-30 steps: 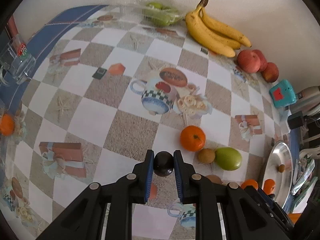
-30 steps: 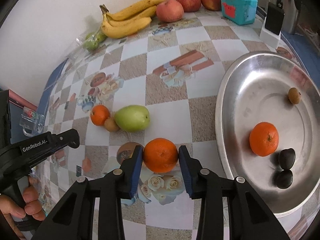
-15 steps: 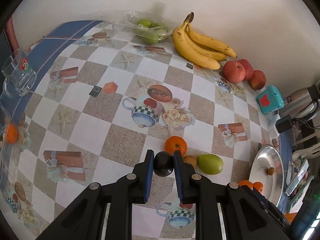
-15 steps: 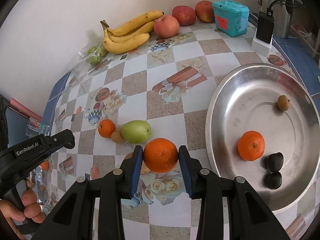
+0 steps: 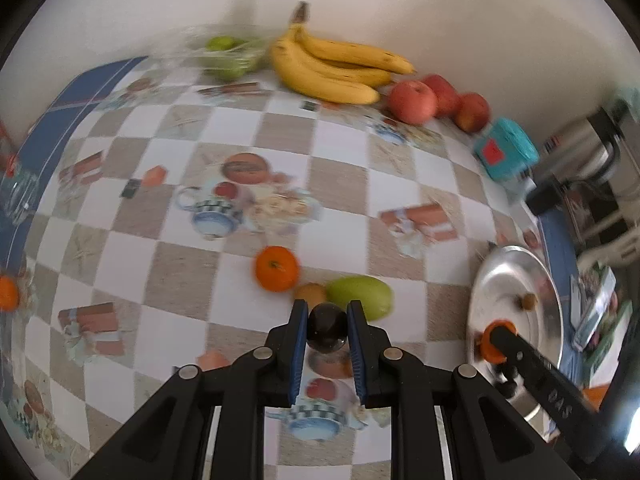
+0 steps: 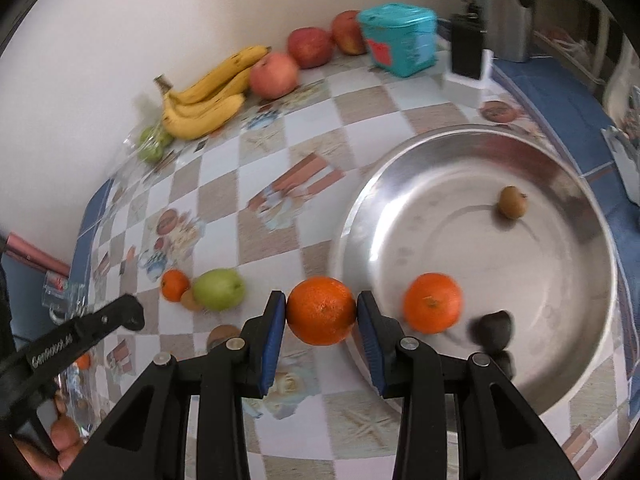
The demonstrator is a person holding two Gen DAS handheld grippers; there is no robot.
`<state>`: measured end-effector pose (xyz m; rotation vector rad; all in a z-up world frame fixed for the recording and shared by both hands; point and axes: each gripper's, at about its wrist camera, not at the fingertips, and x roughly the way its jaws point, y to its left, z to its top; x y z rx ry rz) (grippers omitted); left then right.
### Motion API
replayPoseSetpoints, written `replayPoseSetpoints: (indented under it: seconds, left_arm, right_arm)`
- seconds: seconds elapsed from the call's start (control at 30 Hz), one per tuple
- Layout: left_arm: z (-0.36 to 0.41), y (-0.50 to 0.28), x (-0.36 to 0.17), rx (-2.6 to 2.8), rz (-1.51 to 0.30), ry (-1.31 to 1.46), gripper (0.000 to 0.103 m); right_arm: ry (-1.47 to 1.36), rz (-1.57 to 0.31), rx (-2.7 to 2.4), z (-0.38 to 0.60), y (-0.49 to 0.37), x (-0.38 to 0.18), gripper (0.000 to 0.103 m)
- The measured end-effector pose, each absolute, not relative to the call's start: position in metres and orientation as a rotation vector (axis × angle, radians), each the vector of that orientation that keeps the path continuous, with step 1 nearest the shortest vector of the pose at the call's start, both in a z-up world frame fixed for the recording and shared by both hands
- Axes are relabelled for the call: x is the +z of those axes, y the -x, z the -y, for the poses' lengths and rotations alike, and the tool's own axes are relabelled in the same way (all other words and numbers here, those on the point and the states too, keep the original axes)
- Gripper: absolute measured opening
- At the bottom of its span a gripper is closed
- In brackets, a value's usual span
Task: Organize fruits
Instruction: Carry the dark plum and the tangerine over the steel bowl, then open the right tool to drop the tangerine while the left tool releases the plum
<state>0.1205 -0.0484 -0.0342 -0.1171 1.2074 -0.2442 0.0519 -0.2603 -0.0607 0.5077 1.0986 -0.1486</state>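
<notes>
My left gripper (image 5: 327, 326) is shut on a small dark round fruit (image 5: 326, 326), held above the checked tablecloth near a green pear (image 5: 360, 296), a small brown fruit (image 5: 310, 293) and an orange (image 5: 277, 268). My right gripper (image 6: 322, 312) is shut on an orange (image 6: 322, 311), held just left of the rim of a silver tray (image 6: 472, 140). The tray holds another orange (image 6: 433, 308), dark fruits (image 6: 493, 326) and a small brown fruit (image 6: 513, 201). The tray also shows in the left wrist view (image 5: 512, 264).
Bananas (image 5: 332, 68), red apples (image 5: 414, 102) and bagged green fruit (image 5: 228, 56) lie along the back wall. A teal box (image 6: 400, 38) and a charger (image 6: 466, 58) stand behind the tray. A glass mug (image 6: 60, 290) is at the left edge.
Both grippers have moved right toward the tray with their fruits held. The right gripper's orange has come up to the tray's left rim. The views are blurred from motion.
</notes>
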Motion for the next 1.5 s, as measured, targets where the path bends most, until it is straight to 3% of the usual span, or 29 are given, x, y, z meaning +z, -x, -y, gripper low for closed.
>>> replayPoseSetpoints:
  seconds: [0.63, 1.5]
  left_arm:
    - [0.152, -0.085, -0.025, -0.504, -1.131, 0.002, 0.021]
    - [0.190, -0.086, -0.050, -0.571, -1.072, -0.027, 0.021]
  right_arm:
    - [-0.649, -1.001, -0.362, 0.350, -0.014, -0.055, 0.038]
    - [-0.542, -0.951, -0.332, 0.349, -0.027, -0.054, 0.038]
